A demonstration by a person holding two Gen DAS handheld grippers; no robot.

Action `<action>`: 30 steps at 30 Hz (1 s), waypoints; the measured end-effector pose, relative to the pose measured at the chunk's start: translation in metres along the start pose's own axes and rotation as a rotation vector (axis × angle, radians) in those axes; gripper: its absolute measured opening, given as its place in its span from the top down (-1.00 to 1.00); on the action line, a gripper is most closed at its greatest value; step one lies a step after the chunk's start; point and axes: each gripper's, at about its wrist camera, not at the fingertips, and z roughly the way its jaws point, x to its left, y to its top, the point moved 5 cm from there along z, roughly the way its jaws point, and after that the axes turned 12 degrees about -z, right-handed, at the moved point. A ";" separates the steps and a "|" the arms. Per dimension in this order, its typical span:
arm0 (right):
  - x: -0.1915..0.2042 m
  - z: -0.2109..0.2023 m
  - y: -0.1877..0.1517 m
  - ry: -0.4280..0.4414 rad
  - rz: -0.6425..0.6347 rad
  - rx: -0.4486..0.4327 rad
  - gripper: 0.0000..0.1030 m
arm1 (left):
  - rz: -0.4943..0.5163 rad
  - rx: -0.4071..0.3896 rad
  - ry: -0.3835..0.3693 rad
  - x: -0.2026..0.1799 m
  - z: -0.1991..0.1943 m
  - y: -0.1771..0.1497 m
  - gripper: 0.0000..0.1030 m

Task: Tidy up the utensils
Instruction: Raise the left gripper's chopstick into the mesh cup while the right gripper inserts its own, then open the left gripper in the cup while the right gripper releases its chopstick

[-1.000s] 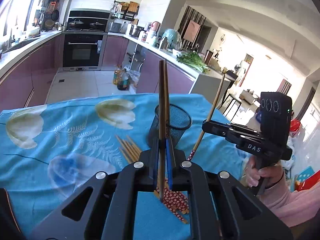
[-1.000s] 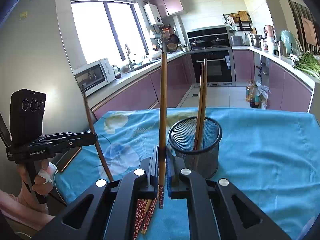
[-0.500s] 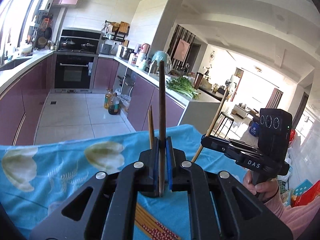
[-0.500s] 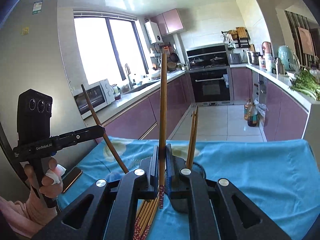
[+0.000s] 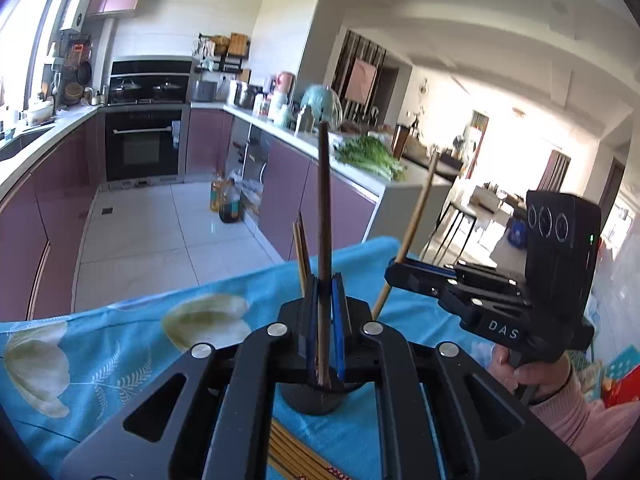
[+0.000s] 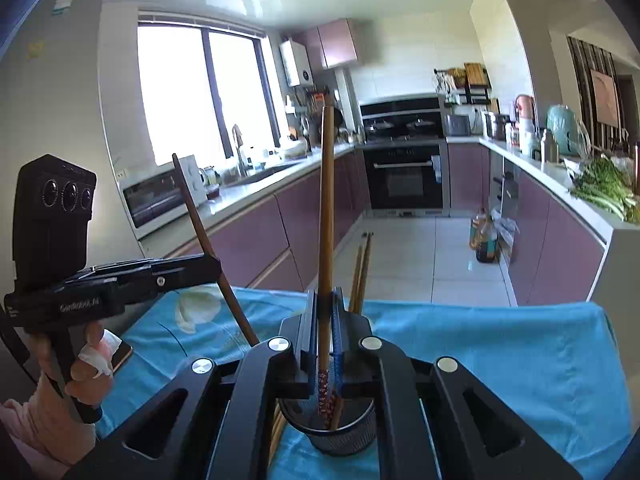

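Left wrist: right tool (image 5: 400,270) reads "DAS" | both tools clench chopsticks (image 5: 323,220)

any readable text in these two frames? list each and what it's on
"DAS": white letters on the side of the right gripper, seen from the left wrist view.
Small white print on the side of the left gripper: blurred, unreadable.
Stickers on the grey refrigerator: too small to read.
Nothing else legible.

1. The mesh cup (image 6: 340,430) stands just below both sets of fingers, and two chopsticks (image 6: 362,272) rise from it, narrowing its mouth.
2. Loose chopsticks (image 5: 296,454) cover the desk (image 6: 500,360) in front of the cup.
3. The cloth to the right of the cup lies bare.
4. A phone (image 6: 122,354) sits at the left edge.
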 end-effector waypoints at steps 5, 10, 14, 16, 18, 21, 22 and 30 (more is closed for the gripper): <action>0.000 0.020 -0.018 0.020 0.013 0.091 0.89 | 0.041 0.094 0.009 0.003 0.025 -0.021 0.85; -0.001 0.036 -0.030 0.034 0.034 0.162 0.89 | 0.043 0.162 0.026 0.013 0.044 -0.033 0.85; -0.003 0.046 -0.037 0.031 0.046 0.198 0.89 | 0.027 0.168 0.030 0.017 0.051 -0.032 0.85; -0.004 0.050 -0.037 0.031 0.056 0.203 0.89 | 0.021 0.169 0.038 0.020 0.056 -0.029 0.85; -0.005 0.053 -0.037 0.028 0.057 0.205 0.88 | 0.011 0.171 0.042 0.022 0.061 -0.027 0.85; -0.006 0.055 -0.038 0.021 0.063 0.207 0.85 | 0.004 0.173 0.059 0.023 0.067 -0.024 0.82; -0.007 0.055 -0.038 0.017 0.068 0.206 0.84 | 0.002 0.173 0.064 0.023 0.068 -0.024 0.78; -0.004 0.046 -0.040 0.011 0.074 0.180 0.82 | 0.011 0.126 0.083 0.026 0.055 -0.035 0.71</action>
